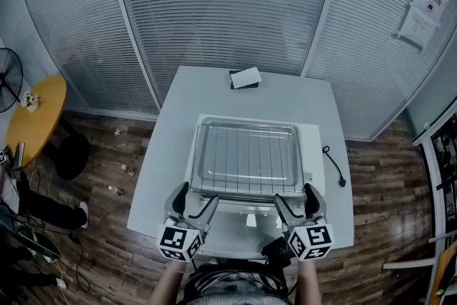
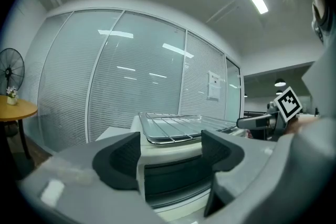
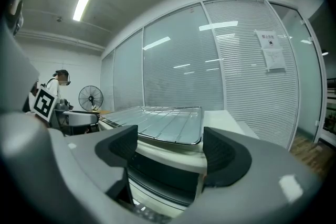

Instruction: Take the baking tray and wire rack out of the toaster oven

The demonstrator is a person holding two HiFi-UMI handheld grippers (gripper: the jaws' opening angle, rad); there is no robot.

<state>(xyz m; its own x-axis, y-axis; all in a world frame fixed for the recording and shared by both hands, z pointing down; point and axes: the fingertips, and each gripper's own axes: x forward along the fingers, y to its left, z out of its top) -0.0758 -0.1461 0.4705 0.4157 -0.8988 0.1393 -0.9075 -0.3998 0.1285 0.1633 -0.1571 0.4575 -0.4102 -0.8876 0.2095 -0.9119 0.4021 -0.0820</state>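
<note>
Left tool [image 1: 198, 198] and right tool [image 1: 295, 196] both released, jaws apart, empty, at front corners of toaster oven [image 1: 308, 153]. Just ahead of them: baking tray [image 1: 247, 166], wire rack [image 1: 243, 143] on it, lying atop oven. Judged already out; perhaps only a move to tabletop [image 1: 171, 125] left.

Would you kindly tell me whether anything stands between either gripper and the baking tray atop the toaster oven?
Nothing visible does. The left gripper and right gripper, both open, sit short of the near corners of the baking tray; it holds the wire rack and lies unobstructed on the toaster oven beyond each pair of jaws.
</note>
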